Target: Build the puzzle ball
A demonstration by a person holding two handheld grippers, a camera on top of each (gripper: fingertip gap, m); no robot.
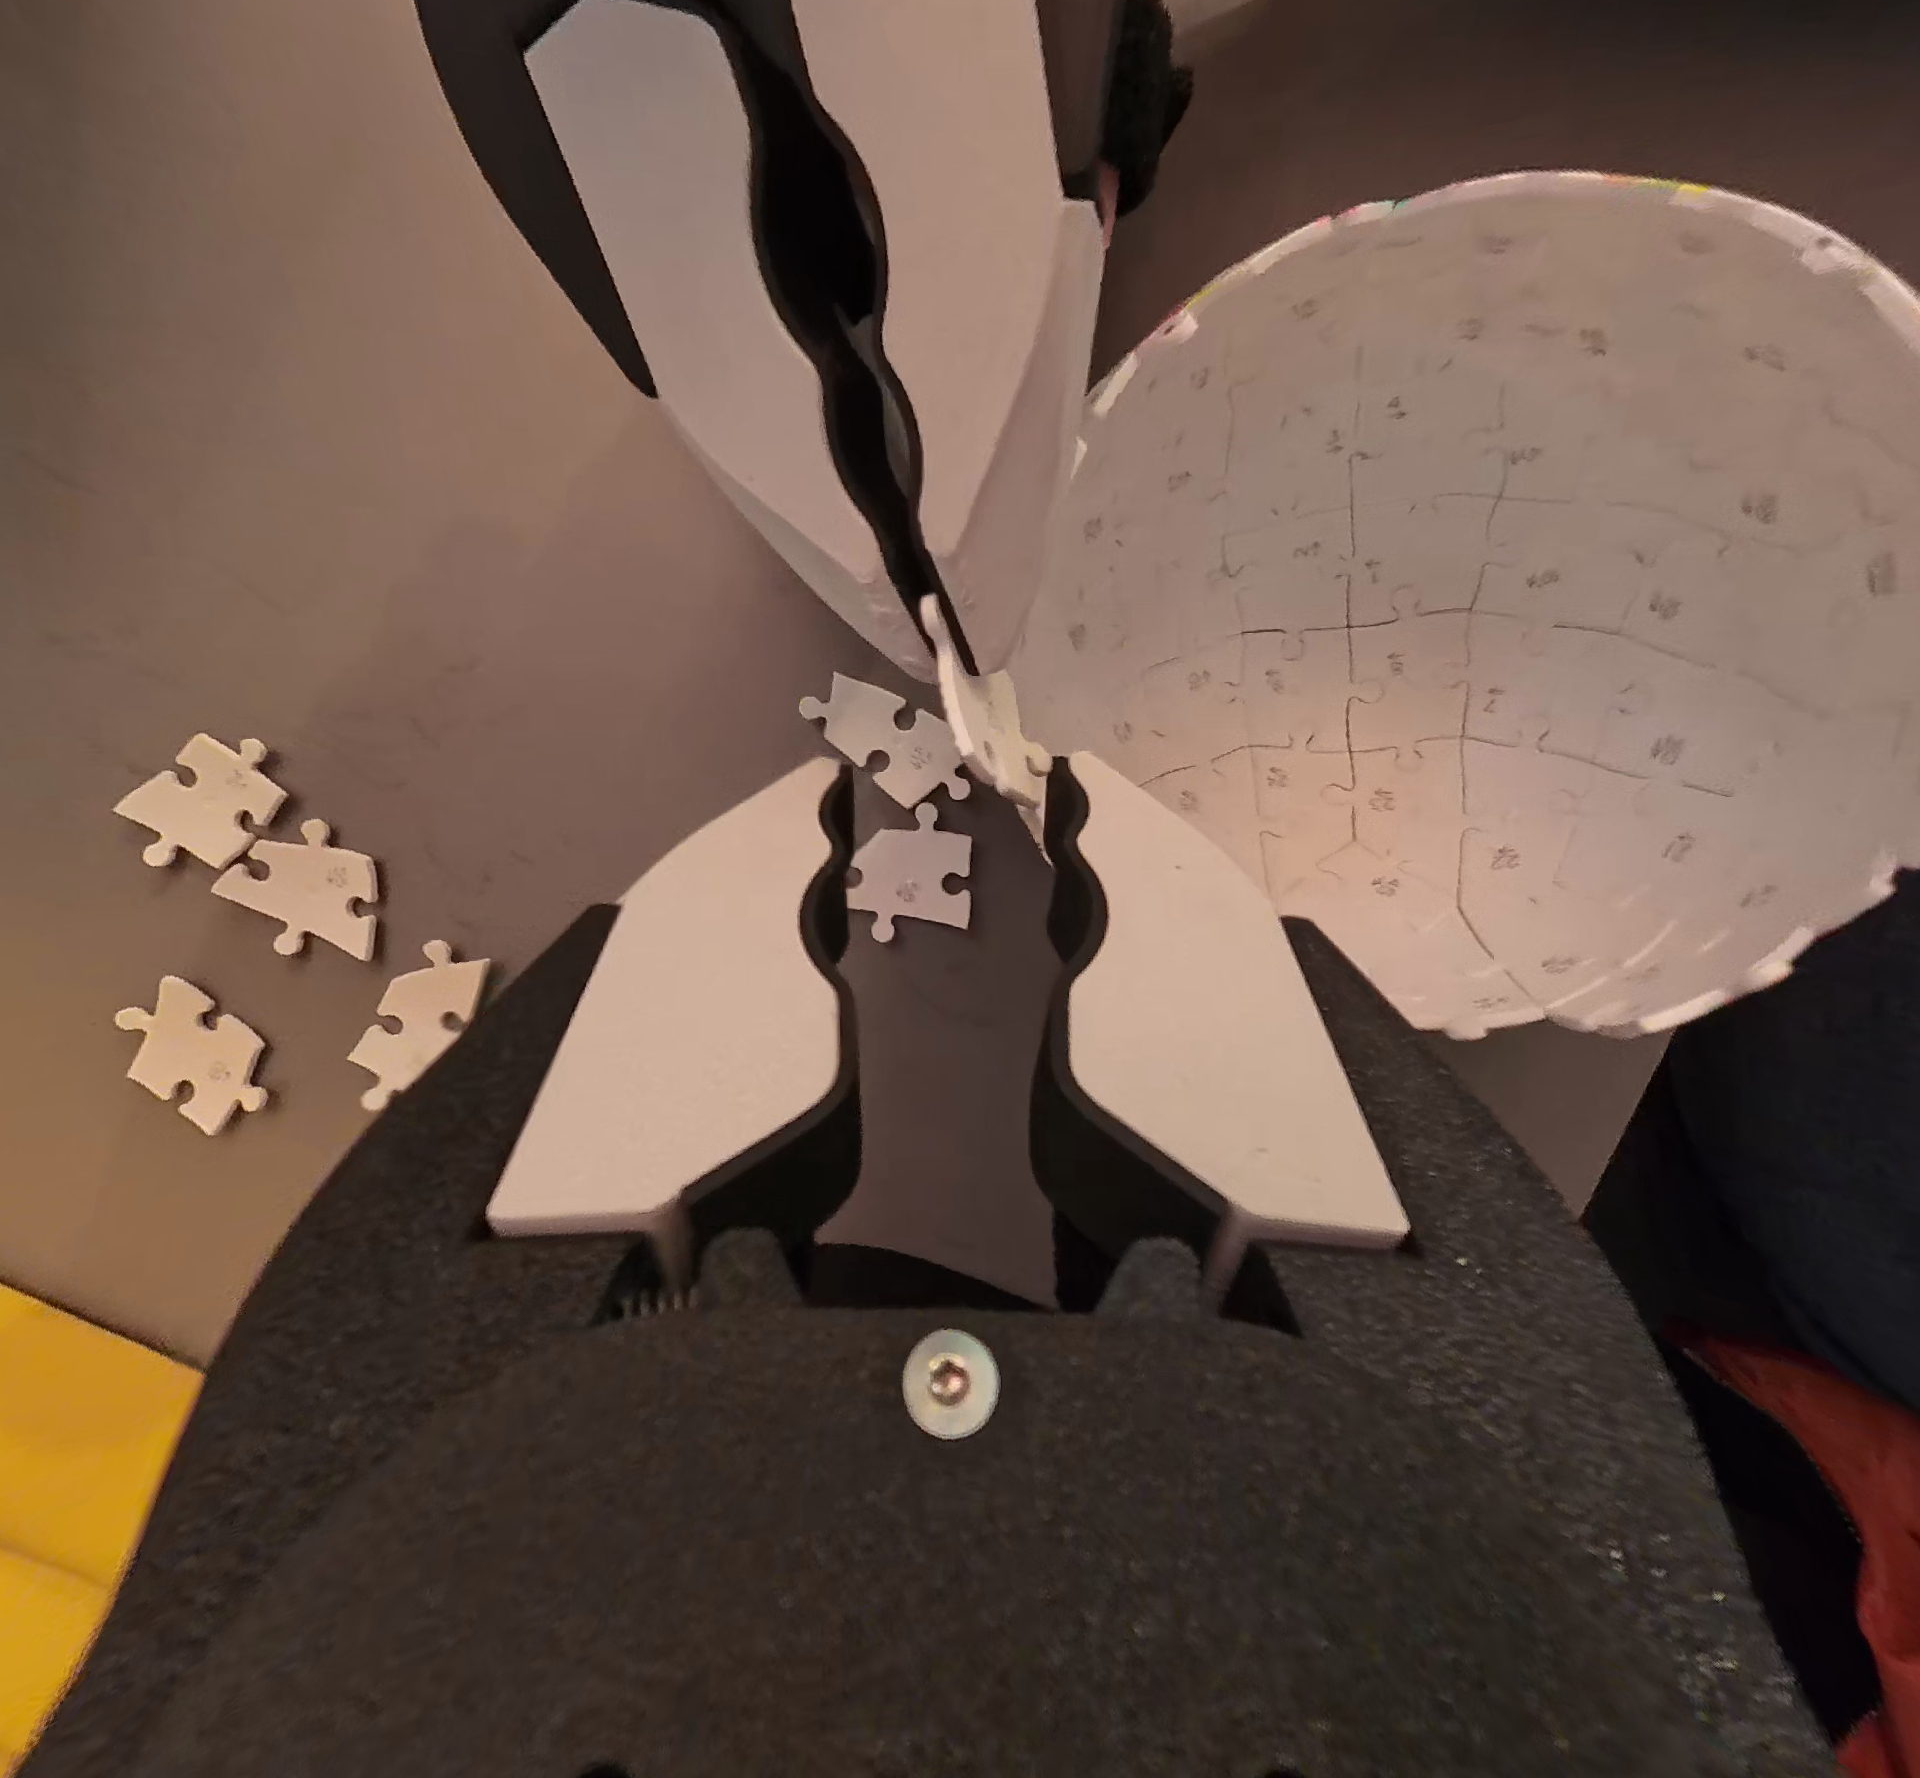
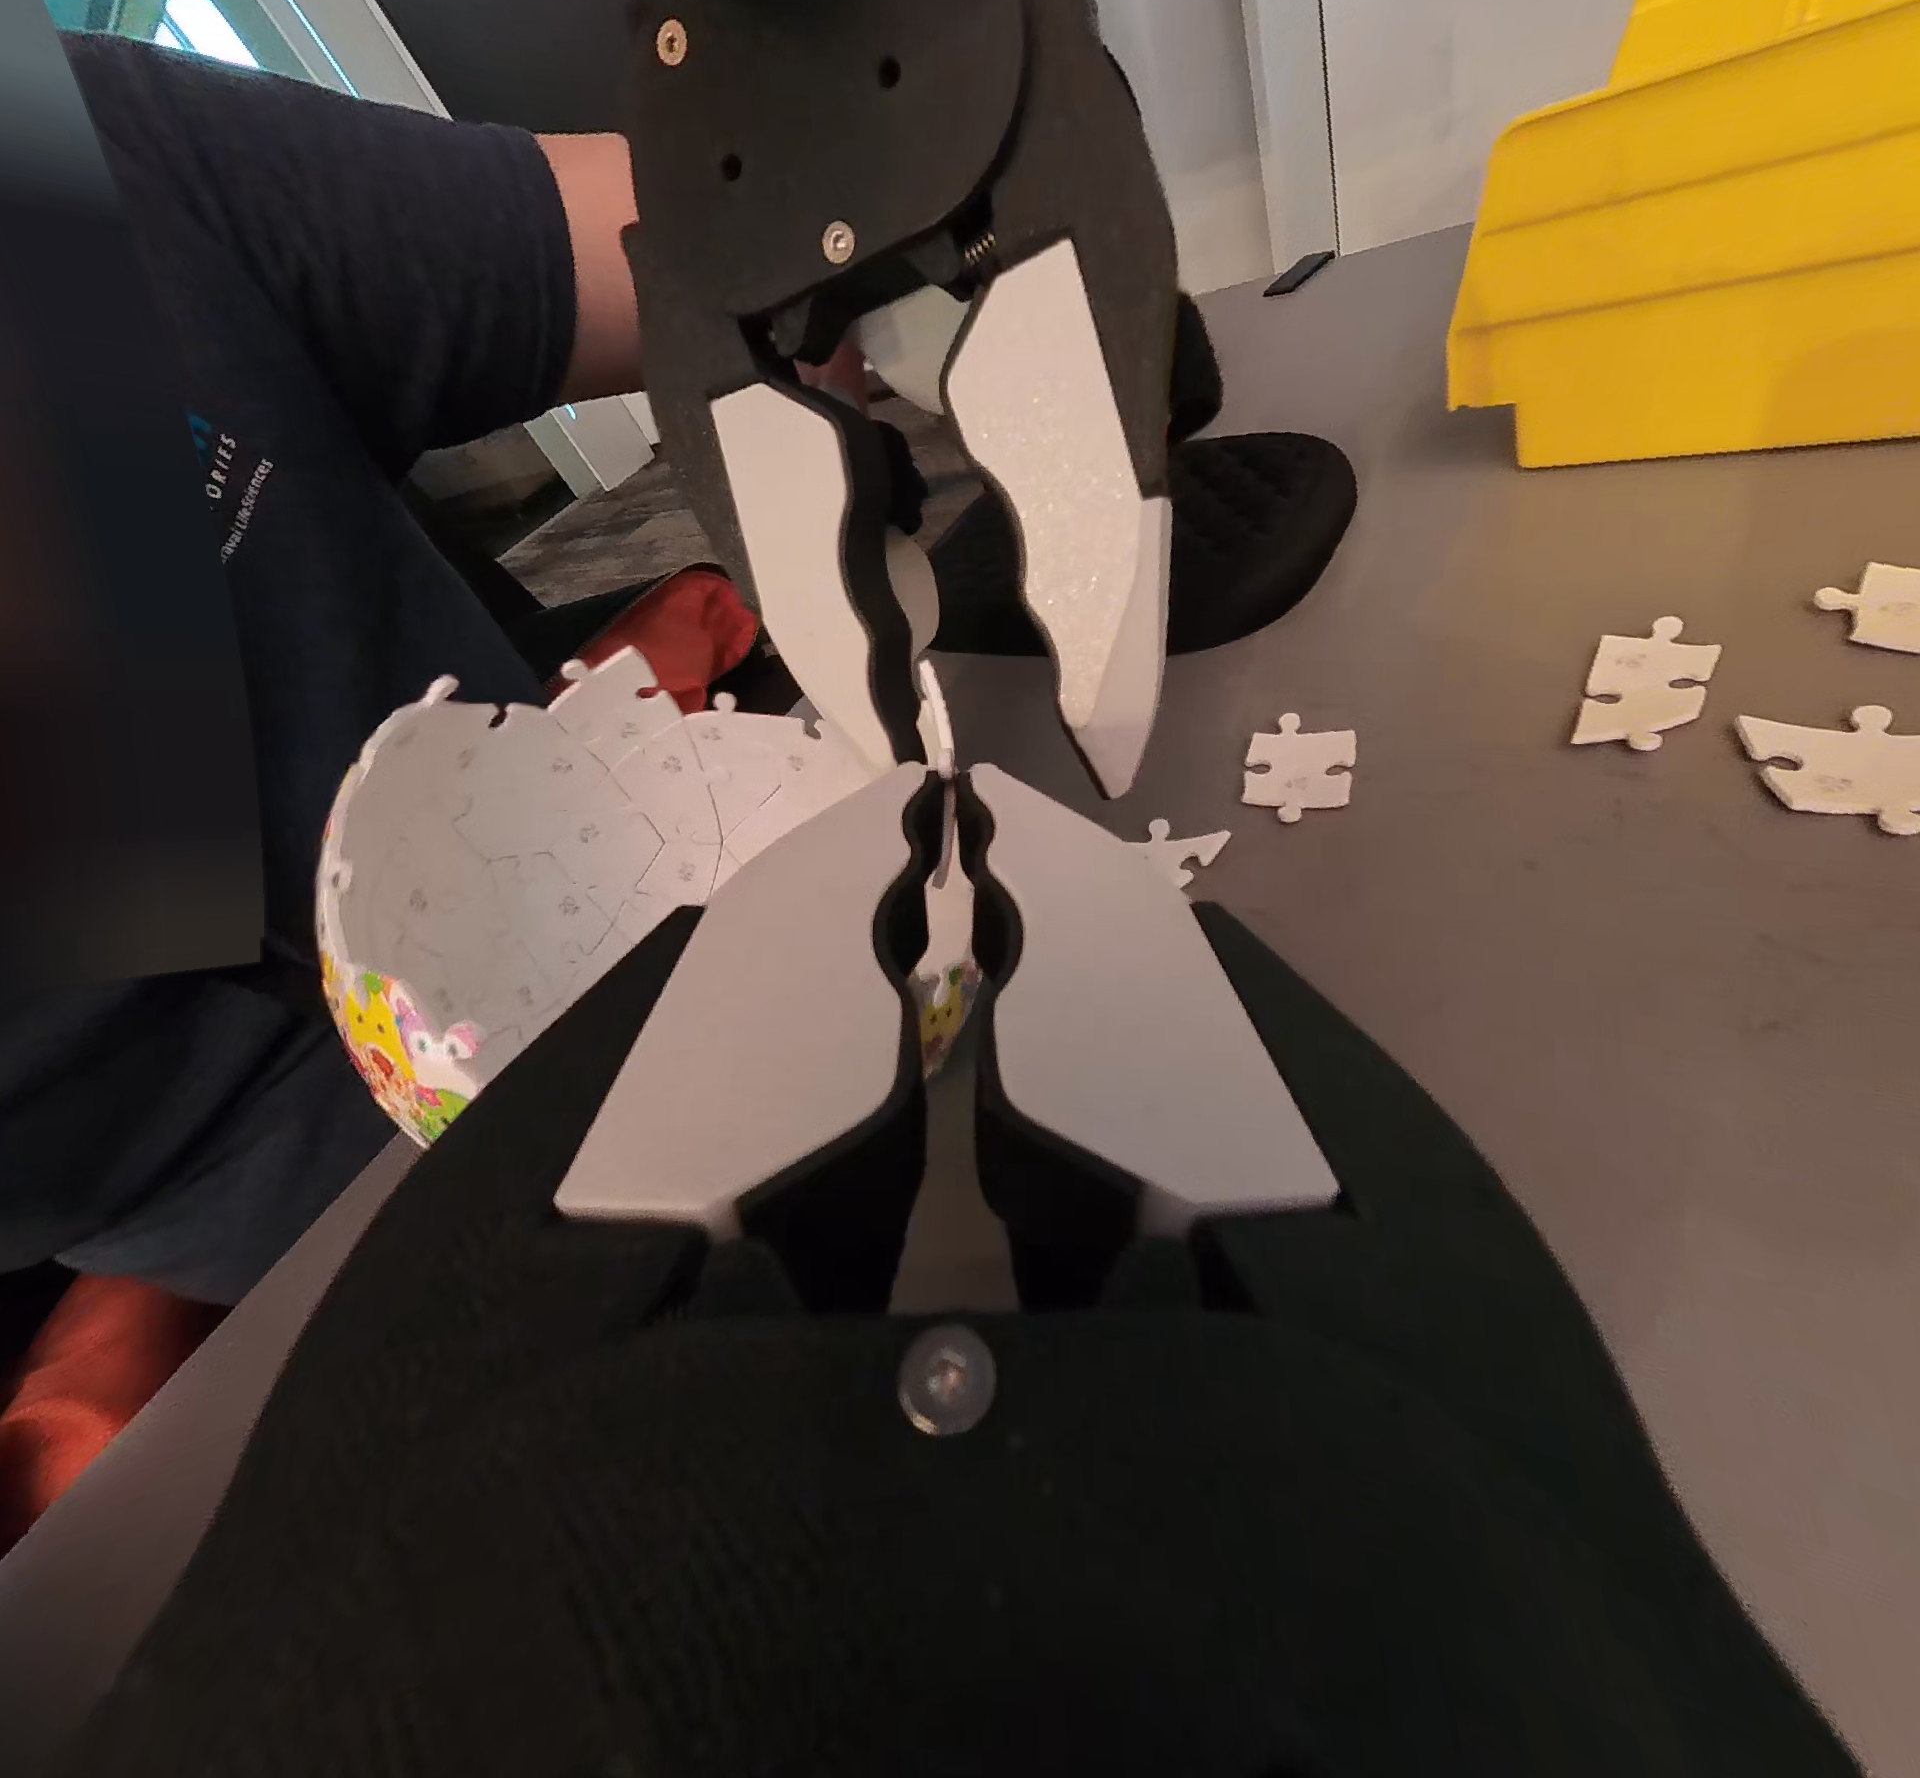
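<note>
A half-built puzzle ball lies tilted, its white hollow inside facing me; in the right wrist view its colourful outside shows low down. My right gripper is shut on a white puzzle piece and holds it at the shell's rim. In the left wrist view this gripper comes down from above with the piece. My left gripper is open and empty, with one finger beside the held piece; it also shows in the right wrist view.
Several loose white pieces lie on the grey table: two just ahead, a group at the left and others farther off. A yellow bin stands at the far side. A person in a dark shirt sits by the table edge. Left and right tips are no more than a few centimetres apart.
</note>
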